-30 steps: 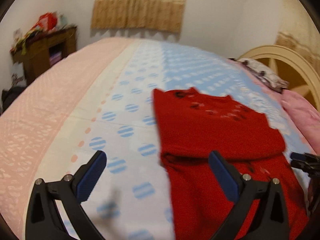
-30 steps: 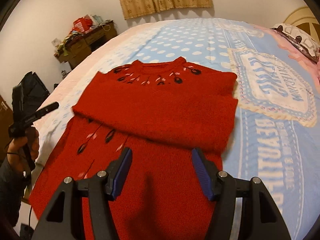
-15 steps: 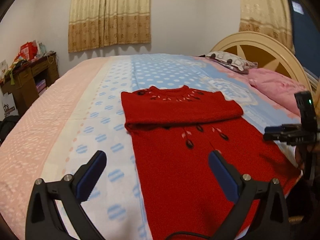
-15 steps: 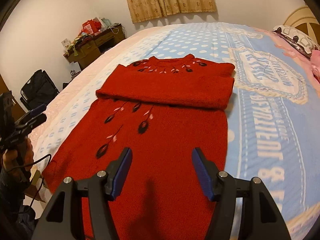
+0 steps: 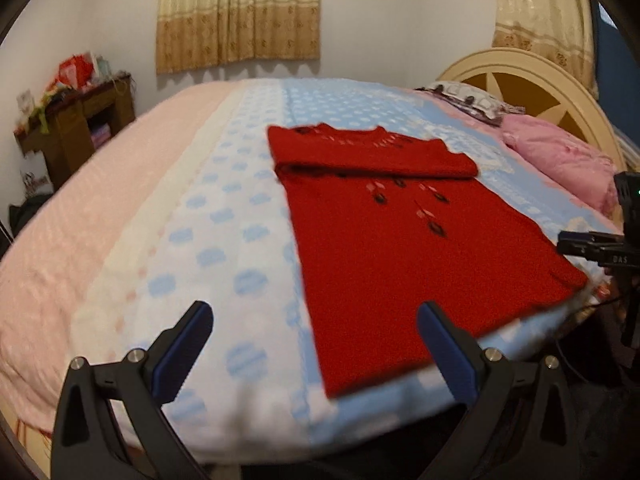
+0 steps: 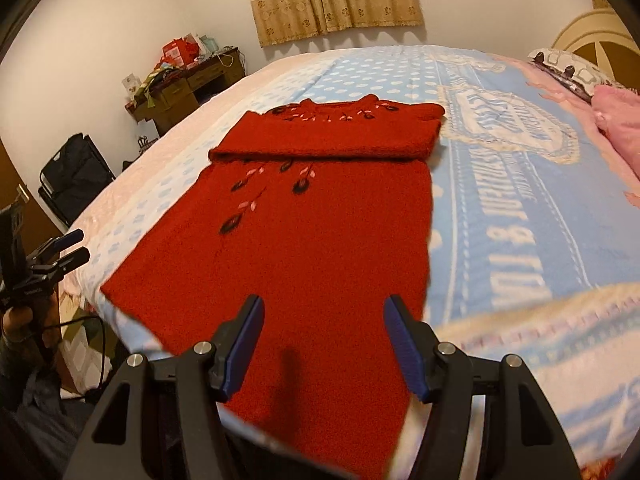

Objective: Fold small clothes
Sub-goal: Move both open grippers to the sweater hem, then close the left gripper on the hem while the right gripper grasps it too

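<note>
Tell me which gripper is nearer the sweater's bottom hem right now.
Right. The right gripper hangs open directly over the red sweater near its hem. The left gripper is also open, mostly over the dotted bedspread off the sweater's side edge.

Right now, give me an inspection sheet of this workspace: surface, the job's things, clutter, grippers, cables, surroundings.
Surface: bed with a pink, white and blue dotted cover; lettered blue panel on one side.
Job's things: red sweater lying flat, its neck end covered by a layer folded across; hem at the bed's near edge.
Clutter: pink pillow and patterned pillow by the headboard.
Grippers: left gripper jaws open, nothing between them, over the cover beside the sweater; right gripper jaws open, empty, above the hem.
Cables: black cable hanging beside the bed's edge.
Surroundings: wooden desk piled with items, curtains, black bag.
</note>
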Motion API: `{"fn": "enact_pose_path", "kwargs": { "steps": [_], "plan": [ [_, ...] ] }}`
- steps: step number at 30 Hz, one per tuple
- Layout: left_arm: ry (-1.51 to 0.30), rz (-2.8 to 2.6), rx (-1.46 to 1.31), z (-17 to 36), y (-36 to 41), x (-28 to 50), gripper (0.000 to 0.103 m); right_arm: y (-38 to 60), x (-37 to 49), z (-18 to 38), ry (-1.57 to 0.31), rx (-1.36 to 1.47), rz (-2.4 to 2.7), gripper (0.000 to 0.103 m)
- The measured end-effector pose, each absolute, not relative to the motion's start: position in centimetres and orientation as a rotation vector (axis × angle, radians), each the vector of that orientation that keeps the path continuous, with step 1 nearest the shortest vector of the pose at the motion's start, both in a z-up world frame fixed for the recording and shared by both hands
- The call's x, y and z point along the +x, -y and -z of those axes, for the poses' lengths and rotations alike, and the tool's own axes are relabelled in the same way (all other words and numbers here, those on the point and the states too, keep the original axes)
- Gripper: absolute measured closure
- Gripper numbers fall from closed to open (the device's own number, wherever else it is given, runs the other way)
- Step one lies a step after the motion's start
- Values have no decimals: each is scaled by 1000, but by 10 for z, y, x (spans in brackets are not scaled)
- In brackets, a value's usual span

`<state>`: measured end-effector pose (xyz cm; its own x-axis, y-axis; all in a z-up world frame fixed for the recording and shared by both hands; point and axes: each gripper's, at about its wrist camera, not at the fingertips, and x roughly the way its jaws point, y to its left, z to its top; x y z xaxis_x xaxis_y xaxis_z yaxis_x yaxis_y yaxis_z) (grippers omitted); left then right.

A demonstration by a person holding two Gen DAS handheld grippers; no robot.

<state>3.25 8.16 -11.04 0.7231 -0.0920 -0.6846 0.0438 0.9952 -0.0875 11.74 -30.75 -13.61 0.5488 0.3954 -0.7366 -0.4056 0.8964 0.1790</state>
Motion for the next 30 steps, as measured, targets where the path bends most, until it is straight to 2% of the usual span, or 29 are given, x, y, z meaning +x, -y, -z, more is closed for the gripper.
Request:
{"fn": "enact_pose_path", "kwargs": {
  "steps": [6, 10, 17, 22, 24, 25, 28, 29, 30],
  "plan": [
    [-814, 108, -55, 133, -70, 33, 0, 325, 87, 130, -857, -6, -448, 40],
    [-838, 147, -141, 146, -77, 36, 1, 336, 77, 138, -885, 5, -428, 40],
    [-864, 190, -110, 155, -65, 35, 13, 353, 67, 154, -916, 38, -419, 40],
    [-859, 194, -80, 159, -59, 33, 16, 349, 64, 155, -906, 18, -421, 40],
    [-852, 201, -87, 158, -60, 33, 24, 347, 63, 155, -901, 16, -430, 50],
    [-852, 207, -85, 157, -60, 32, 26, 345, 62, 155, -897, 16, -435, 60],
    [-848, 227, -83, 156, -60, 32, 39, 343, 61, 157, -894, 3, -433, 66],
    [-845, 228, -77, 156, -59, 31, 42, 342, 61, 157, -886, 1, -438, 72],
    [-843, 231, -76, 155, -59, 31, 52, 342, 60, 156, -878, 7, -443, 78]
  ]
}}
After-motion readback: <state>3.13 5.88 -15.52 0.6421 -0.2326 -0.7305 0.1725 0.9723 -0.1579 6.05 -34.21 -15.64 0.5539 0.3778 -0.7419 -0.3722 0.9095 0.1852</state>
